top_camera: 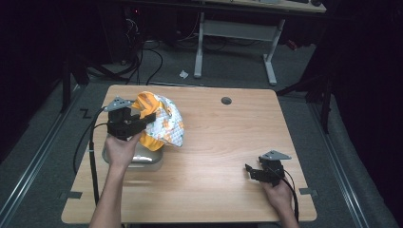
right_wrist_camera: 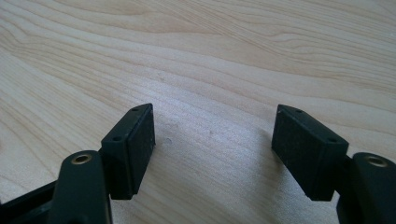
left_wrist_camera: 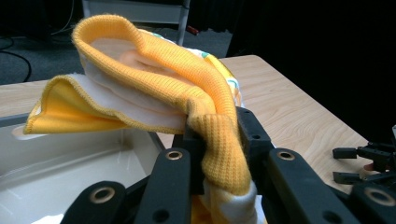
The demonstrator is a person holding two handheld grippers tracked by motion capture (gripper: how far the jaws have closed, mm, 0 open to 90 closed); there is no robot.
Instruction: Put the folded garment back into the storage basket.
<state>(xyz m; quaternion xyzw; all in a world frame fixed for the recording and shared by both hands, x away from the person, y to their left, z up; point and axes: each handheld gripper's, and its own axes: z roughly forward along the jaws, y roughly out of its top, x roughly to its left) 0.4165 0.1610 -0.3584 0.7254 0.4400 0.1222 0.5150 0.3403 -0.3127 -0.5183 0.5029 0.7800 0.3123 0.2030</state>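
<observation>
The left gripper (left_wrist_camera: 219, 140) has its fingers (left_wrist_camera: 254, 135) pinching a fold of a soft knitted garment with an orange-yellow ribbed edge, a white fleece lining and a printed white outer side (top_camera: 161, 123). The ribbed edge runs down between the two black pads and bunches there, so the cloth is clamped, not merely draped. From the pinch the rest of the garment rises and arches away ahead of the fingers, then droops to the far side; its long axis runs forward from the fingertips, roughly in line with the gripper.

Just below and behind the fingers sits a shallow pale rectangular tray with a grey rim (left_wrist_camera: 70, 149); in the high view the tray (top_camera: 138, 159) lies beneath the left hand (top_camera: 121, 149), with the garment hanging over its far edge and partly above the light wooden desk (top_camera: 214, 142). The move in hand looks like carrying the garment relative to that tray, and what matters is that the tray lies straight under the fingers while the cloth's bulk hangs beyond them.

The right gripper (right_wrist_camera: 212, 140) has its fingers (right_wrist_camera: 135, 140) spread wide with nothing between them, low over bare desk wood, well apart from the garment; the left hand is plainly the nearer one
</observation>
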